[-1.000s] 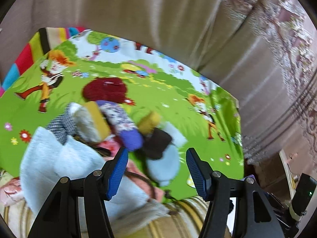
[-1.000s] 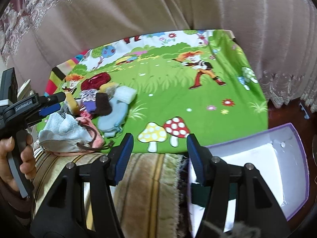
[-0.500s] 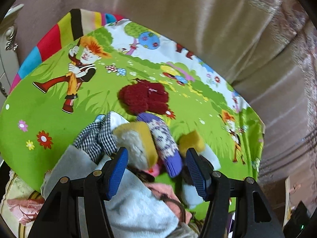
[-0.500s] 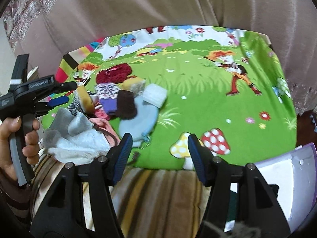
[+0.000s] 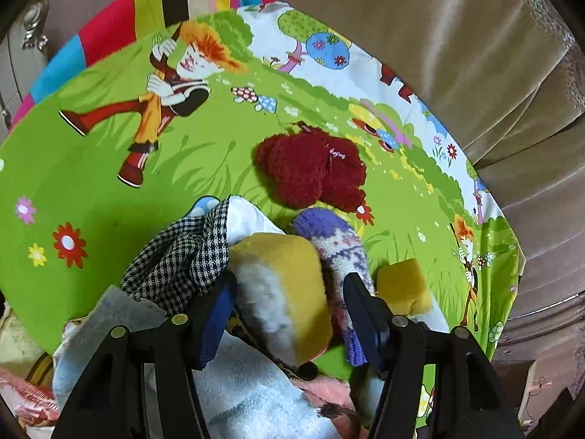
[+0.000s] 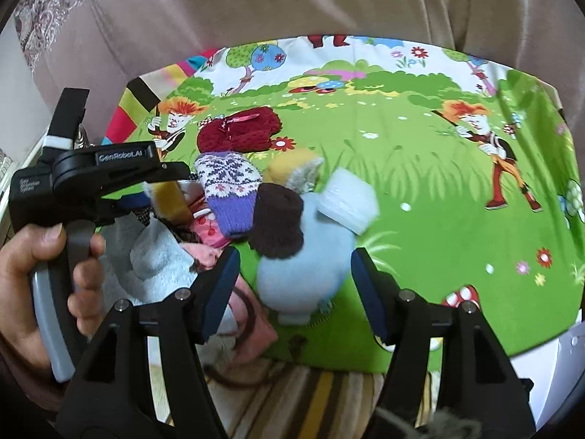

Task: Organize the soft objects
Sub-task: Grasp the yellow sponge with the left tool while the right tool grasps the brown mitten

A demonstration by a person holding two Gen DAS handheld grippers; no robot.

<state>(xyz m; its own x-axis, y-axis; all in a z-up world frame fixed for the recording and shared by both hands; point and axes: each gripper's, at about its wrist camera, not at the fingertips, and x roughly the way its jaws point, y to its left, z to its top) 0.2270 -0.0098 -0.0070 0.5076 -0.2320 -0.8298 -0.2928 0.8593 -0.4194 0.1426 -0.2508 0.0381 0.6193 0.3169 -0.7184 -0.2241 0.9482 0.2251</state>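
- My left gripper (image 5: 289, 314) is spread wide, its fingers either side of the yellow fleece-lined slipper (image 5: 285, 285); the blue pads are beside it and I can't see that they press it yet.
- My right gripper (image 6: 294, 285) is likewise spread, with the pale blue plush piece (image 6: 303, 267) lying between its fingers, not pinched.
- I judge the step in hand to be the pick: both grippers are lined up on the pile of soft things and neither holds anything.
- Just under my left gripper lie a pale blue towel (image 5: 241, 384) and, to its left, a black-and-white checked cloth (image 5: 182, 259).
- Touching the slipper on its right is the purple patterned knit sock (image 5: 340, 252), and beyond the right finger a second yellow slipper (image 5: 402, 285).
- Ahead of my right gripper a dark brown sock (image 6: 278, 219) overlaps the blue plush piece, with a white folded pad (image 6: 347, 201) at its far right.
- Farthest ahead of both, the red fuzzy knit (image 5: 310, 172) sits apart on the green cartoon mat (image 5: 91, 183).
- Next move, as I judge it: close the left gripper squarely on the slipper alone and lift slowly, since the sock and checked cloth lean on it and may drag along.
- At the right edge of my right gripper's view a white box corner (image 6: 570, 358) shows; it is probably where things go.
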